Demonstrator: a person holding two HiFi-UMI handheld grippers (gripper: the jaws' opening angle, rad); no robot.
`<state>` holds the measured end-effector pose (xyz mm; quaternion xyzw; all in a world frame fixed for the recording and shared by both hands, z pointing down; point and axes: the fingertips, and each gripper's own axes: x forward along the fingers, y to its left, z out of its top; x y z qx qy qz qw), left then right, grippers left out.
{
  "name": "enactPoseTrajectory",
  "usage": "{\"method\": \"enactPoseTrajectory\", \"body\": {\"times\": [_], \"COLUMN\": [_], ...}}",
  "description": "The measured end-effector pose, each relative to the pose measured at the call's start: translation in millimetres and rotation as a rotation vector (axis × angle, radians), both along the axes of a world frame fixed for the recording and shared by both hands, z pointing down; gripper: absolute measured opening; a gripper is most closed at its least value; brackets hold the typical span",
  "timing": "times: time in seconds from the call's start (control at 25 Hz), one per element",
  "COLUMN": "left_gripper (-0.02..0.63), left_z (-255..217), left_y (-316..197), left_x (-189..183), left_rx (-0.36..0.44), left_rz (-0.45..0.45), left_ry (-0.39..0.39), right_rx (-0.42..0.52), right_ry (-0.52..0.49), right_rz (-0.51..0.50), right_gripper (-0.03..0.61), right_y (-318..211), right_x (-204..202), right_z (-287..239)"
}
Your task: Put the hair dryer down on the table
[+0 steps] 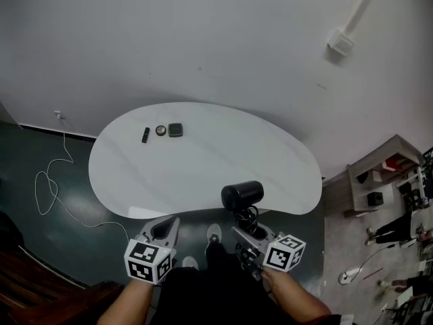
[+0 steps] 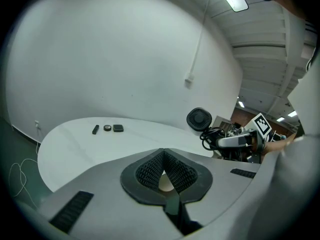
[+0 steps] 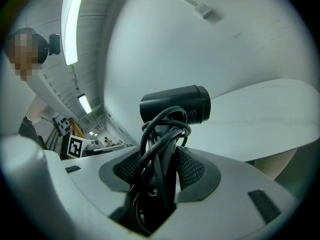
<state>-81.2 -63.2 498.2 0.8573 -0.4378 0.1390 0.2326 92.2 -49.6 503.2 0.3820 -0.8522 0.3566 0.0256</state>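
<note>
The black hair dryer (image 1: 242,195) stands upright over the near edge of the white oval table (image 1: 203,161), its cord coiled round the handle. My right gripper (image 1: 245,230) is shut on that handle; in the right gripper view the pads (image 3: 192,166) press the cord-wrapped handle, with the hair dryer's barrel (image 3: 175,104) above them and the table (image 3: 270,114) behind. My left gripper (image 1: 162,229) hovers at the table's near-left edge, shut on nothing, its tips touching (image 2: 162,156). From the left gripper view the hair dryer (image 2: 199,119) shows its rear grille at the right.
Three small black items lie at the table's far left: a stick (image 1: 145,135), a round piece (image 1: 160,131) and a square piece (image 1: 175,130). A white cable (image 1: 51,181) trails on the dark floor at left. A low shelf (image 1: 385,168) stands at the right.
</note>
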Motion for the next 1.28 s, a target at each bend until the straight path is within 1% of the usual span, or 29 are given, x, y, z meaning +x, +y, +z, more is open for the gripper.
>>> {"method": "enactPoseTrajectory", "body": {"times": [0.12,0.28,0.64,0.8,0.88,1.08,1.2,1.28], "left_gripper": [0.011,0.011,0.011,0.011,0.011,0.011,0.011,0.011], "left_z": [-1,3,-2,0,4,10,8,6], "left_y": [-13,-33,-103,-128,-135,-154,-167,-169], "left_x": [-2,4,25,30,32,39,39,39], "left_rx": [-0.003,-0.025,-0.017,-0.021,-0.030,-0.041,-0.039,-0.039], "left_rz": [-0.010,0.001,-0.038,-0.076,-0.096,-0.136,-0.186,-0.192], "left_ry": [-0.005,-0.018,-0.042,-0.054,-0.063,-0.088,-0.077,-0.073], "right_rx": [-0.024,-0.040,-0.067,-0.038,-0.039,-0.091,-0.121,-0.141], "right_ry": [0.016,0.034,0.049,0.110,0.124,0.117,0.109,0.103], "right_rz": [0.003,-0.016,-0.090,-0.113,-0.122,-0.142,-0.155,-0.152], "right_gripper": [0.195,0.195,0.195,0.194,0.193,0.193,0.193,0.193], "right_y": [-22,-54,-120,-153,-168,-204,-223,-232], "right_x": [-2,-4,9,17,21,25,18,11], "right_z": [5,9,14,22,29,54,67,72]}}
